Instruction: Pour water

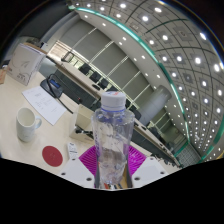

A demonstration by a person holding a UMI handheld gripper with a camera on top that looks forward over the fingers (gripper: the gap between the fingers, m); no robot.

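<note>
1. A long pale table (30, 135) is seen running away from the camera, in a large room with rows of ceiling lights.
2. A sheet of paper (42, 103) is noted flat on the table, beyond the mug; a framed sign (27, 62) stands further off. No writing on either can be read.
3. A clear plastic water bottle (112, 140) with a pale cap is held upright between the fingers, its long axis vertical and tilted only slightly. No label text can be made out.
4. A white mug (27, 122) stands on the table, left of the bottle and well apart from it, handle turned toward the bottle. It is judged the likely pouring target; the bottle would need carrying leftward and tipping over its rim.
5. A red round coaster (52, 155) lies near the fingers, left of the bottle.
6. The gripper (111, 162) appears closed on the bottle's lower body, pink pads (92, 158) pressed to both sides.
</note>
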